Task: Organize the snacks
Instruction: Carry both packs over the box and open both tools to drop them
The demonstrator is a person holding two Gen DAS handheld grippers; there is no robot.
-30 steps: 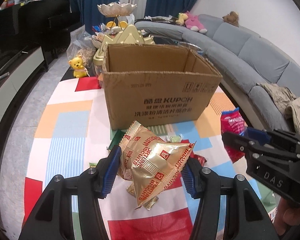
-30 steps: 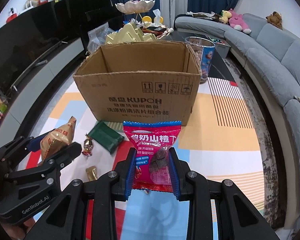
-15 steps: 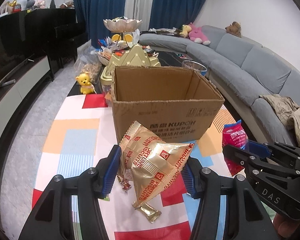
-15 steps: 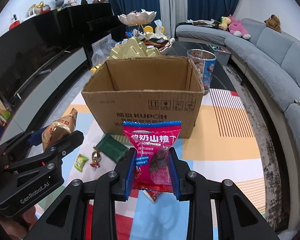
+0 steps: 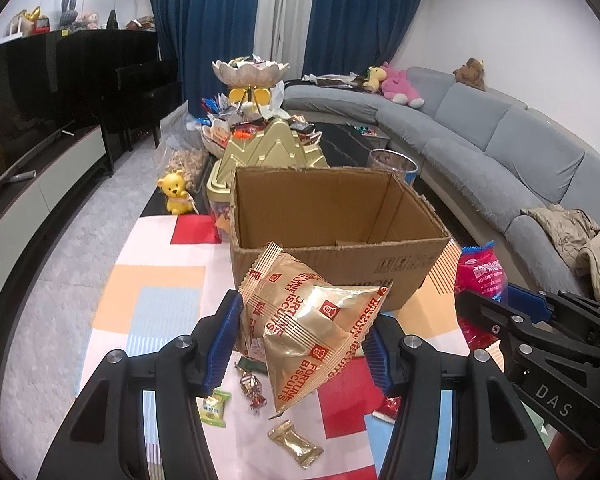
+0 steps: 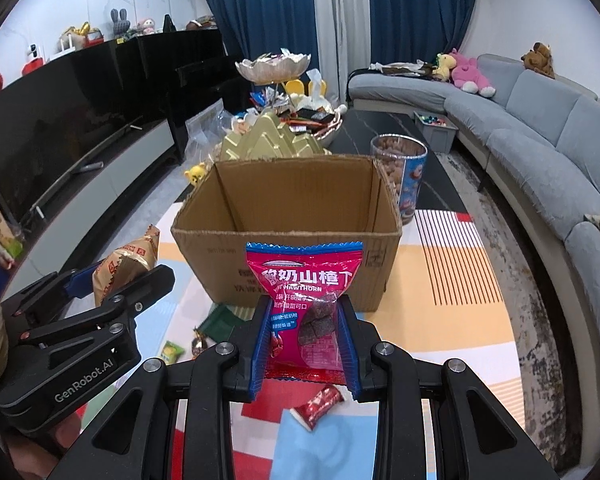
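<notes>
While both grippers are clamping snack packets, an open cardboard box (image 5: 332,240) is sitting just beyond them on a patchwork cloth (image 5: 156,292).

Left gripper (image 5: 300,340) is pinching a gold "FORTUNE BISCUITS" bag (image 5: 308,320), its long axis tilting down toward the right; right gripper (image 6: 304,344) is squeezing an upright pink "HAWTHORN" packet (image 6: 304,280). Only the right view is showing "GenRobot.AI" lettering and a nut jar (image 6: 400,172); only the left is showing "DAS" and a yellow bear (image 5: 176,194).

My left gripper (image 5: 302,340) and right gripper (image 6: 304,344) both point toward 12 o'clock, jaws clamped on packets.
</notes>
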